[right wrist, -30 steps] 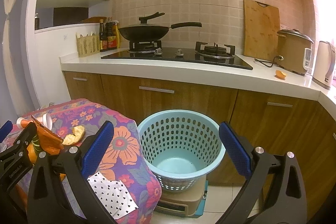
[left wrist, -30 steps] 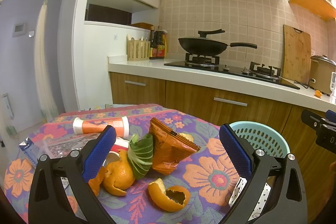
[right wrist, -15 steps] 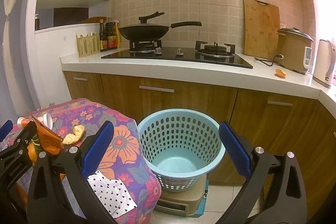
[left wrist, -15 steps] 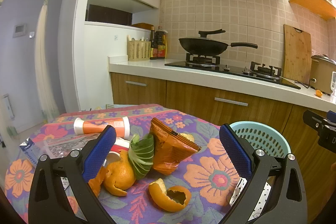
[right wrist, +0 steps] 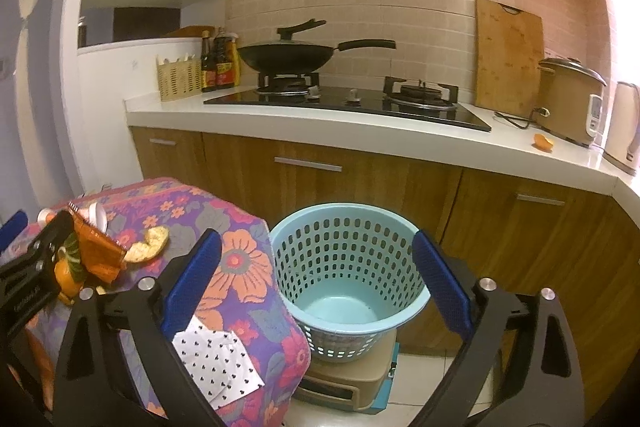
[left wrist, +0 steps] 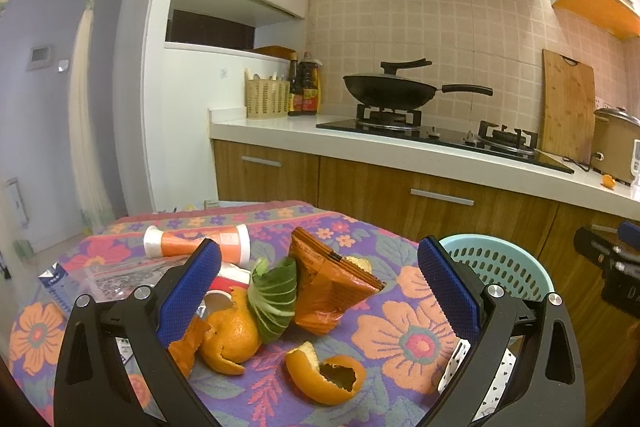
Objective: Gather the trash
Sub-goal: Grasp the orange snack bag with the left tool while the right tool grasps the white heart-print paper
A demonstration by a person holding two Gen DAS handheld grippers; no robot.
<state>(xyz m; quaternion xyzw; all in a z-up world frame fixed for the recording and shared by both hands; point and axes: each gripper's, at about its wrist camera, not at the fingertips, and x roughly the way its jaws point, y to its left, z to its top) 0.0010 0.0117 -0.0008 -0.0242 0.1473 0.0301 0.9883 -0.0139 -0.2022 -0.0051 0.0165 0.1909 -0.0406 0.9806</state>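
- Left wrist view: the left claw [left wrist: 318, 297] is seen spread wide with nothing between its blue pads, held over the flowered cloth of the bench [left wrist: 408, 337].
- Framed between the pads, the trash is gathered in a heap: an orange snack wrapper [left wrist: 326, 289] near the middle, a green leaf piece [left wrist: 274, 301] touching its left side, and a peeled orange [left wrist: 230, 333] just beside the left pad.
- A curled orange peel [left wrist: 324, 373] is found nearer the camera, apart from the heap, lower between the two fingers.
- An orange-and-white tube [left wrist: 196, 243] lies on its side beyond the left pad; a flat printed packet [left wrist: 100, 277] is partly hidden behind that finger.
- The blue basket [left wrist: 496, 267] is seen past the right pad, off the bench edge.
- Right wrist view: the right claw [right wrist: 316, 283] is likewise held apart and empty, with the basket [right wrist: 348, 267] centred between its pads, standing on what may be a low beige stool [right wrist: 348, 377].
- A dotted white paper [right wrist: 216, 361] lies on the bench corner just beside the left pad; the wrapper [right wrist: 94, 247] and a peel piece [right wrist: 148, 241] are set well to the left.
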